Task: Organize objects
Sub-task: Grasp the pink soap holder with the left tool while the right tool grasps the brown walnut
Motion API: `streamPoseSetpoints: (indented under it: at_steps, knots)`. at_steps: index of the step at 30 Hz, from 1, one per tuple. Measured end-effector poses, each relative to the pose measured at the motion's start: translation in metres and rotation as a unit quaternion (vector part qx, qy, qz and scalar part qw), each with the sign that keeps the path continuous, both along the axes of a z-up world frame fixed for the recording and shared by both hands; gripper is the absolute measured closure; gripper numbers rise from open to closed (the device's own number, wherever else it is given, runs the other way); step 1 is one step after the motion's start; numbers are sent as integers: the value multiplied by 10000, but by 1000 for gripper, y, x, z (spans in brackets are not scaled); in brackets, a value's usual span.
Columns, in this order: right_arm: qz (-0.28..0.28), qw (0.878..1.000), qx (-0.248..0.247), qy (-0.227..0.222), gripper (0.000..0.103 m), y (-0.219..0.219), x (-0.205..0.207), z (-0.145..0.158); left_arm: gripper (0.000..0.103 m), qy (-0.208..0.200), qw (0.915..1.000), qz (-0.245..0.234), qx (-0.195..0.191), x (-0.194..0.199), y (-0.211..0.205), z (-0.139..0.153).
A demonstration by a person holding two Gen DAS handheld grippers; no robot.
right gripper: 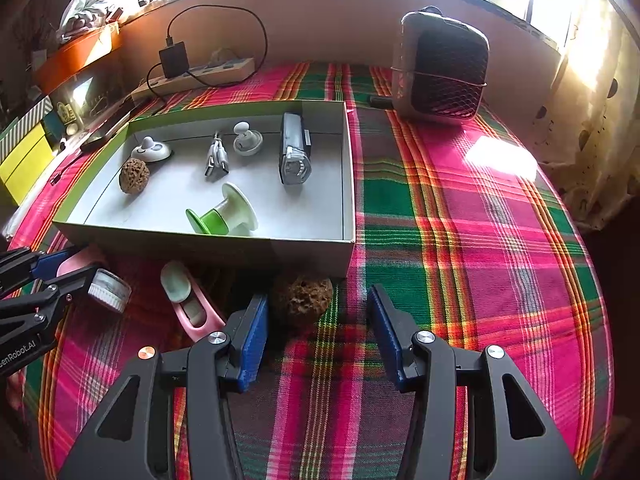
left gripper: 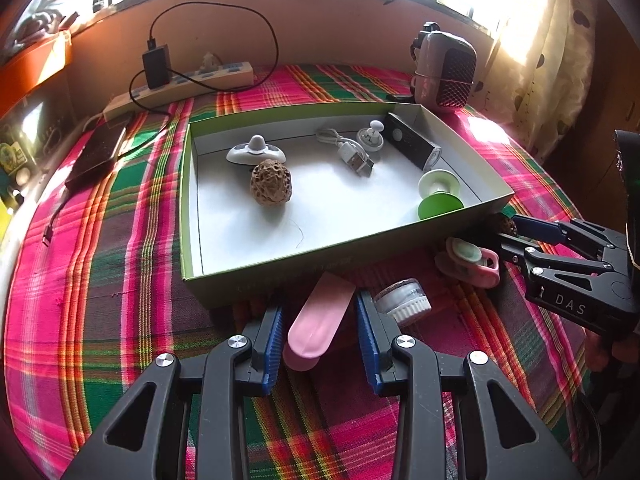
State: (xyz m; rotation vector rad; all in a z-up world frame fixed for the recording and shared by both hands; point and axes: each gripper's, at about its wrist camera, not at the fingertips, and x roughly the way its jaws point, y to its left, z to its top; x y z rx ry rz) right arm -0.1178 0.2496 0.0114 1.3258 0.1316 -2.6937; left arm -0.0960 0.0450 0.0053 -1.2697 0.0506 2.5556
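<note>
A green box (left gripper: 280,270) (right gripper: 200,246) on the plaid cloth holds a walnut (left gripper: 271,183), a green spool (left gripper: 439,196), a USB cable (left gripper: 352,154), a black torch (left gripper: 412,142) and two white knobs. My left gripper (left gripper: 320,322) is open around a pink oblong case (left gripper: 318,322) lying in front of the box. A small white-capped jar (left gripper: 404,300) lies right of it. My right gripper (right gripper: 318,326) is open around a second walnut (right gripper: 302,300) by the box's near wall. A pink and mint clip (right gripper: 192,300) lies left of it.
A power strip (left gripper: 192,84) with a black charger and cable lies at the back. A dark phone (left gripper: 98,152) lies left of the box. A mesh-fronted heater (right gripper: 440,68) stands at the back right. A curtain (right gripper: 592,120) hangs on the right.
</note>
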Motion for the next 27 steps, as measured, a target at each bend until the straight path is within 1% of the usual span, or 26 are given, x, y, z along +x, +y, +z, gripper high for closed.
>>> streamPoseSetpoints:
  at_steps: [2,4,6,9,10,15,27]
  knots:
    - [5,10000,-13,-3,54,0,0,0,72,1,10000,20,-4,0,0,0]
    - [33,10000,-45,-2,61,0,1,1,78,27,9999,74,-69,0,0,0]
    - [31,10000,-56,4,67,0,2,1,81,55,9998,121,-119,1,-1,-1]
    - [19,10000,-67,7,72,1,2,1,86,70,9997,165,-134,1,-3,0]
    - [16,10000,-75,7,72,1,2,1,87,73,9997,183,-125,1,-4,-1]
    - [-16,9999,-108,8,72,3,4,1,87,90,9997,220,-75,3,-5,-1]
    - [-21,10000,-94,10,72,3,5,1,87,167,9994,265,-164,5,-3,-1]
